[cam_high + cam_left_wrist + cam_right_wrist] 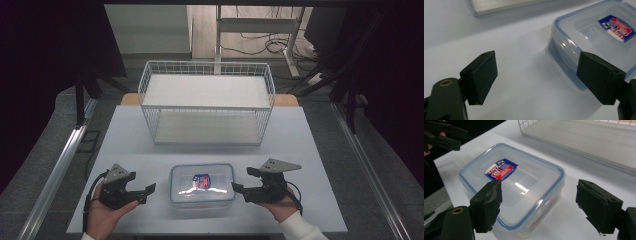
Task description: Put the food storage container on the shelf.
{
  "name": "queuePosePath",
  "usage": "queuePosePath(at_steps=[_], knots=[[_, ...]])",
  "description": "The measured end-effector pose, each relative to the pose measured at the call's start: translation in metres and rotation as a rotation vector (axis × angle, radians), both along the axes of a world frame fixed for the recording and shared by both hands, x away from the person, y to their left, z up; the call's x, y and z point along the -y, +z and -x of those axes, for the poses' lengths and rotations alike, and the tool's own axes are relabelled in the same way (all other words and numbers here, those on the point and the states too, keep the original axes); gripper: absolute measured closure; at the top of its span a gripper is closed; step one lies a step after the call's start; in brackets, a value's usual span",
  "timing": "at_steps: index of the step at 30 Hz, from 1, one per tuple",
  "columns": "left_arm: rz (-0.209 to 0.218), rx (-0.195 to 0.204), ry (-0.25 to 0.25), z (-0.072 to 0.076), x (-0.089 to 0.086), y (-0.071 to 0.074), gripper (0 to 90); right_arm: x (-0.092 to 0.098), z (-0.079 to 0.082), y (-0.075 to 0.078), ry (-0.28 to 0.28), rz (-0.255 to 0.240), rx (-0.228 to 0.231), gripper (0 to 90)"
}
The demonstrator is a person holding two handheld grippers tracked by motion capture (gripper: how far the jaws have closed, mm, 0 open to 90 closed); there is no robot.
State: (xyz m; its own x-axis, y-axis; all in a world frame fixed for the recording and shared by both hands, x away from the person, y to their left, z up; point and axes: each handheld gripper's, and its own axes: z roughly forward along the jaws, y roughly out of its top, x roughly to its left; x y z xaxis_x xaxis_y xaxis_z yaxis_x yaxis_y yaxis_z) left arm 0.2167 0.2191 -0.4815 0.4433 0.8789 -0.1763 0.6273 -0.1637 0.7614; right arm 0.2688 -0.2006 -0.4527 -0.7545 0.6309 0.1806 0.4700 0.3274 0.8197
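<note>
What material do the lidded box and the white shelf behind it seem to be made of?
The lidded box looks like clear, glossy plastic: light glints on its lid and the table shows through. The white shelf seems to be white-coated metal wire, with thin grid walls; its flat boards look matte, material unclear.

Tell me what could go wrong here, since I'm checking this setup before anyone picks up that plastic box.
1. The box has a smooth, glossy lid; the open right gripper and left gripper sit at its two ends without touching it, so an uneven squeeze might let it slip or tilt.
2. The wire basket stands close behind; a box lifted low could catch its front rim.
</note>
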Motion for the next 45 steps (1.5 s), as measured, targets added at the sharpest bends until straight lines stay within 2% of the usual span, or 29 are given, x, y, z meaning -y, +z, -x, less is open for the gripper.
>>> queuePosePath(at_steps=[2,6,9,10,11,12,15,17,19,20,21,26,27,29,30,34,39,44,45], knots=[[0.027,-0.012,-0.017,-0.001,0.002,0.001,16.9,0.0,-0.001,-0.001,0.003,-0.004,-0.008,21.1],[0.045,-0.027,-0.04,-0.001,0.005,0.0,16.6,0.001,-0.001,-0.004,0.01,-0.009,-0.032,21.0],[0.101,-0.059,-0.058,-0.004,0.006,-0.001,15.4,0.0,-0.002,-0.005,0.019,-0.036,-0.061,20.6],[0.101,-0.059,-0.058,-0.004,0.006,-0.001,15.3,0.0,-0.002,-0.005,0.019,-0.036,-0.061,20.6],[0.121,-0.07,-0.065,-0.005,0.005,-0.002,15.3,-0.001,-0.003,-0.006,0.024,-0.051,-0.077,20.6],[0.152,-0.075,-0.069,-0.006,0.003,-0.002,15.8,-0.002,-0.003,-0.007,0.027,-0.05,-0.08,20.6],[0.189,-0.082,-0.072,-0.007,0.0,-0.003,17.5,-0.004,-0.004,-0.009,0.032,-0.044,-0.093,20.4],[0.211,-0.103,-0.075,-0.008,-0.001,-0.004,19.1,-0.005,-0.005,-0.011,0.034,-0.038,-0.092,20.4],[0.256,-0.134,-0.091,-0.01,0.0,-0.005,21.5,-0.006,-0.005,-0.011,0.031,-0.036,-0.094,20.4],[0.256,-0.134,-0.091,-0.01,0.0,-0.005,22.0,-0.006,-0.005,-0.011,0.031,-0.036,-0.094,20.4],[0.274,-0.157,-0.099,-0.011,0.002,-0.005,22.0,-0.006,-0.005,-0.011,0.029,-0.034,-0.093,20.4],[0.315,-0.218,-0.105,-0.022,0.012,-0.012,20.1,-0.005,-0.006,-0.011,0.015,-0.032,-0.086,20.4],[0.315,-0.218,-0.105,-0.022,0.012,-0.012,19.3,-0.005,-0.006,-0.011,0.015,-0.032,-0.086,20.4],[0.341,-0.263,-0.111,-0.031,0.017,-0.019,17.9,-0.004,-0.007,-0.01,0.012,-0.032,-0.083,20.5],[0.341,-0.263,-0.111,-0.031,0.017,-0.019,17.4,-0.004,-0.007,-0.01,0.012,-0.032,-0.083,20.5],[0.394,-0.311,-0.142,-0.04,0.025,-0.026,16.6,-0.002,-0.007,-0.01,0.01,-0.03,-0.08,20.5],[0.409,-0.337,-0.168,-0.044,0.031,-0.031,16.2,-0.002,-0.007,-0.009,0.008,-0.031,-0.077,20.5],[0.44,-0.361,-0.195,-0.047,0.034,-0.036,15.5,-0.002,-0.008,-0.01,0.001,-0.031,-0.082,20.1],[0.45,-0.373,-0.21,-0.048,0.036,-0.038,15.4,-0.001,-0.009,-0.011,0.001,-0.043,-0.093,20.1]])
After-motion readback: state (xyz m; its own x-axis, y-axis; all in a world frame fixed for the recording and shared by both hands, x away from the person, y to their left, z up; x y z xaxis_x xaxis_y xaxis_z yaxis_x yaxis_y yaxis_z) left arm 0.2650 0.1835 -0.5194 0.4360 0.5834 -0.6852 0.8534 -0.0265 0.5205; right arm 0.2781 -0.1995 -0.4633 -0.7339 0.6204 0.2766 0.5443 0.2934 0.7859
